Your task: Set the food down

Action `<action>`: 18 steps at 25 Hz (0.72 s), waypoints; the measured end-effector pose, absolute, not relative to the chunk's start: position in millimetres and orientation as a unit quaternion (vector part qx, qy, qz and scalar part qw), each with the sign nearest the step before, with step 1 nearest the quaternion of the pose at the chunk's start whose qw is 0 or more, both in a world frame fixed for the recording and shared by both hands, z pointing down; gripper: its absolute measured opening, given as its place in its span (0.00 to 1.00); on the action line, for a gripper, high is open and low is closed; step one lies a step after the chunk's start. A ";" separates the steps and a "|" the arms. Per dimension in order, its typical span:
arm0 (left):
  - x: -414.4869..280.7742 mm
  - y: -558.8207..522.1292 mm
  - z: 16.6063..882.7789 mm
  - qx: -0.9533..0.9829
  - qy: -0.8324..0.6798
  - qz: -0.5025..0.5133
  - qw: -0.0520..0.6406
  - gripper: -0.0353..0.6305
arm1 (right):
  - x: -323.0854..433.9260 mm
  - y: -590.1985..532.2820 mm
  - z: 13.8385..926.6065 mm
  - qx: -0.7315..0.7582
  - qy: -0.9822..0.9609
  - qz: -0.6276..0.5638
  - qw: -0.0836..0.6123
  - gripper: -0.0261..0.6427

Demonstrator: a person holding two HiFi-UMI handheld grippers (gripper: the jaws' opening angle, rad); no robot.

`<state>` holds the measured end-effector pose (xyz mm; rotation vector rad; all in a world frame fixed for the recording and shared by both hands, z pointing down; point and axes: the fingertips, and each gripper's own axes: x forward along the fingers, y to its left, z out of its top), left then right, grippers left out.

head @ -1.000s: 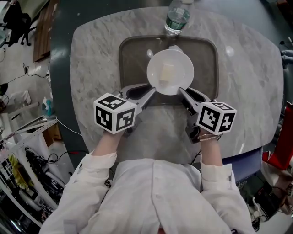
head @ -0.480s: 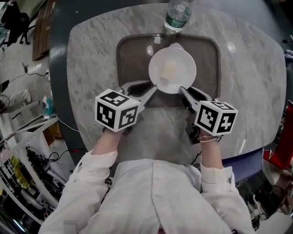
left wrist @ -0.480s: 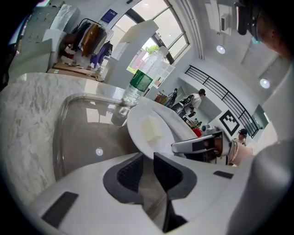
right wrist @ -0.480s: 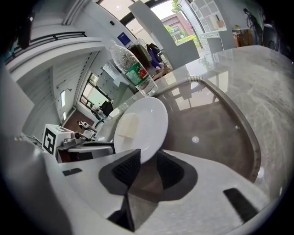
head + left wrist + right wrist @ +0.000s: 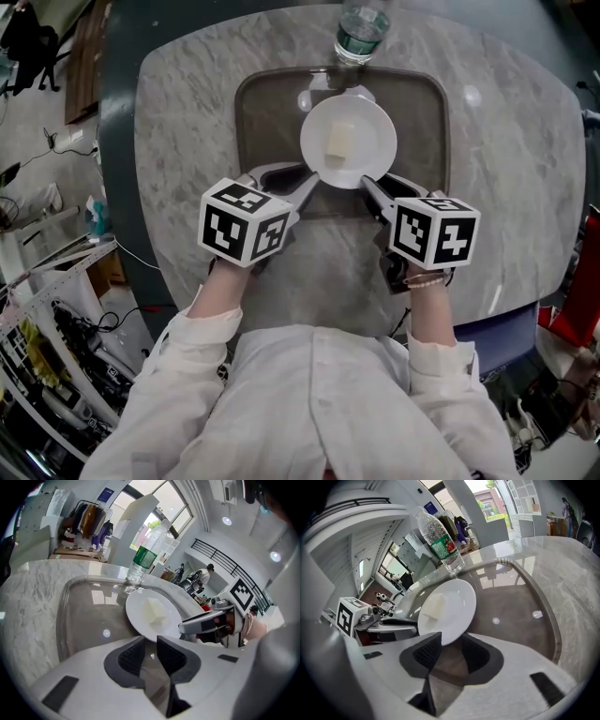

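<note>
- Two hand-held grippers meet at the near rim of a round white plate (image 5: 370, 155) in the head view. The left gripper (image 5: 309, 183) is at the plate's lower left and the right gripper (image 5: 367, 186) at its lower right. The plate carries a pale block of food (image 5: 339, 142) and lies in a brown translucent tray (image 5: 267, 122) on a grey marble table (image 5: 525, 141). A clear plastic bottle with a green label (image 5: 359, 33) stands just beyond the tray.
- Left gripper view: the jaws stand a narrow gap apart, with tray showing between the pads. The plate's rim lies just at their tips, unpinched.
- Right gripper view: the jaws have just been opening and stand wide. The plate's rim reaches between their tips, and neither pad presses it.
</note>
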<state>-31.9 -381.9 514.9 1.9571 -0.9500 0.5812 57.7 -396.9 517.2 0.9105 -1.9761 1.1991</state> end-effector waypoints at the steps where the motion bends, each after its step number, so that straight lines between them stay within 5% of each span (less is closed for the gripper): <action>1: -32.6 -381.5 515.3 0.785 -0.381 0.234 0.430 0.16 | 56.5 -396.2 517.4 0.346 -0.752 0.456 0.325 0.20; 18: -39.4 -382.0 516.5 0.796 -0.390 0.257 0.386 0.16 | 60.5 -391.2 523.0 0.346 -0.749 0.429 0.367 0.20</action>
